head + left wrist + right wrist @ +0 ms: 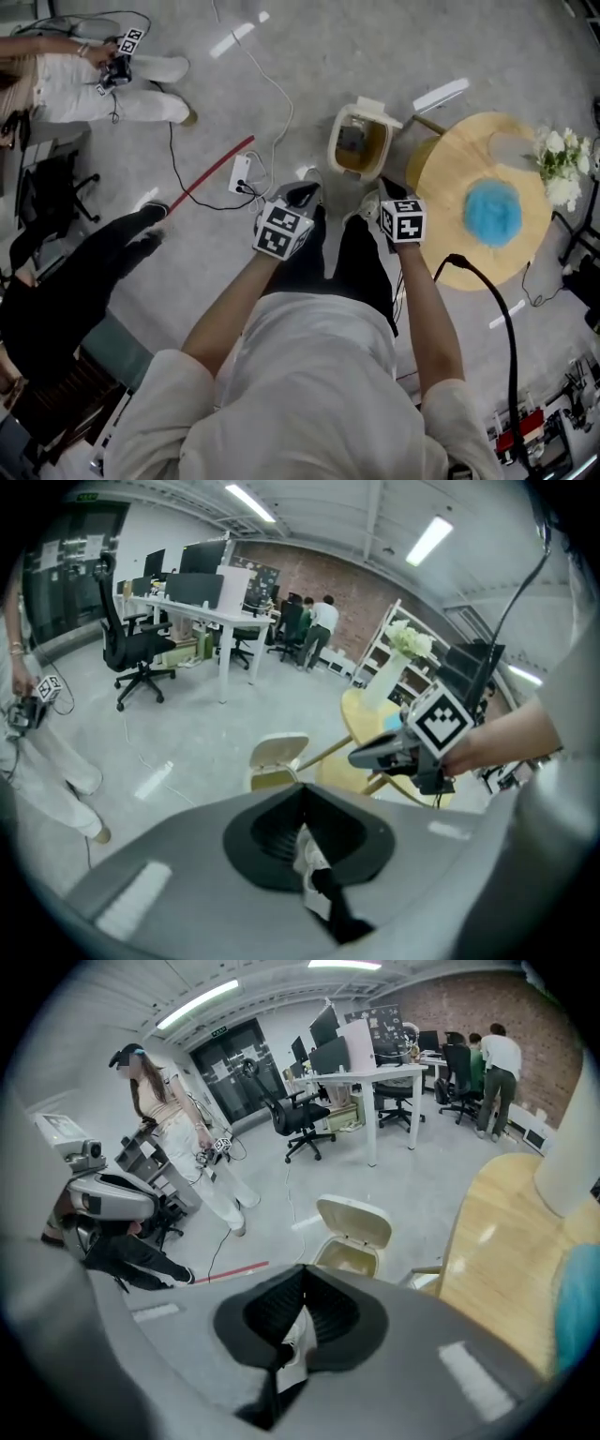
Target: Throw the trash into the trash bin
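Left claw and right claw both closed, empty, mid-frame; open-lidded trash bin just above them

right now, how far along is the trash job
Done, it seems: the trash bin stands open with something dark inside. In hand: nothing; left gripper and right gripper are both shut and empty. Left: perhaps the blue fluffy thing on the round table, if it's trash.
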A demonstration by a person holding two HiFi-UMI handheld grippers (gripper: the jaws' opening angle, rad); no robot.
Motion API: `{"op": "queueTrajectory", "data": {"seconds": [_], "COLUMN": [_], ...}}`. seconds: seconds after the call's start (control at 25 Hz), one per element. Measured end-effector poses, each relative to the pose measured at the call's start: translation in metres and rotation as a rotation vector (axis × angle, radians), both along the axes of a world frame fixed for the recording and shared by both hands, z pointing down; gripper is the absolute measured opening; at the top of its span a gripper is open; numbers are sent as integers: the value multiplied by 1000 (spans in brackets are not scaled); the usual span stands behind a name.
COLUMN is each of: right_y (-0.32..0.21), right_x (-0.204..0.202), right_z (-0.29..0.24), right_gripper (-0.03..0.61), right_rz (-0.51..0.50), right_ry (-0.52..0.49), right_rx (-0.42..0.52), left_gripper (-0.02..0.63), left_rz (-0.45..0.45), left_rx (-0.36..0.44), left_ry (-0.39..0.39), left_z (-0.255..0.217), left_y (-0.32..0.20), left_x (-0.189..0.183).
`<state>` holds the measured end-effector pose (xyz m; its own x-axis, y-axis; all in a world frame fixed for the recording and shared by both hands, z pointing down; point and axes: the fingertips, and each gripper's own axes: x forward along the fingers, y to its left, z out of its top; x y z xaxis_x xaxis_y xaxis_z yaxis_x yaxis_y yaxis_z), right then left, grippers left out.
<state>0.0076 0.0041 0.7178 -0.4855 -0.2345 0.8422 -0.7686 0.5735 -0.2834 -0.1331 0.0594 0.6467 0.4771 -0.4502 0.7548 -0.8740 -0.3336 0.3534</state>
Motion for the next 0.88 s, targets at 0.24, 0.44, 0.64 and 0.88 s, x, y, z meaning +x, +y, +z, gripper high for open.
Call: {"op": "queueTrajectory", "data": {"seconds": [0.24,0.44,0.64,0.88], "right_y": [8,14,19,26], "right_x": [6,9,10,14], "right_z": [-31,-57,-89,-113], "right_gripper": [0,0,0,0], "right_rz": [-1,5,-1,-9], "right_ry": [-10,-35,-70,-92], "right_rx": [0,7,44,68], "left_gripper": [3,3,3,3], "left_rz": [37,71,86,92], "left_rx": [1,19,43,66], "left_ry": [17,28,39,40], "left_z": [-23,-46,-71,-93], "left_y": [0,1,2,2], "left_x": [10,21,27,31]}}
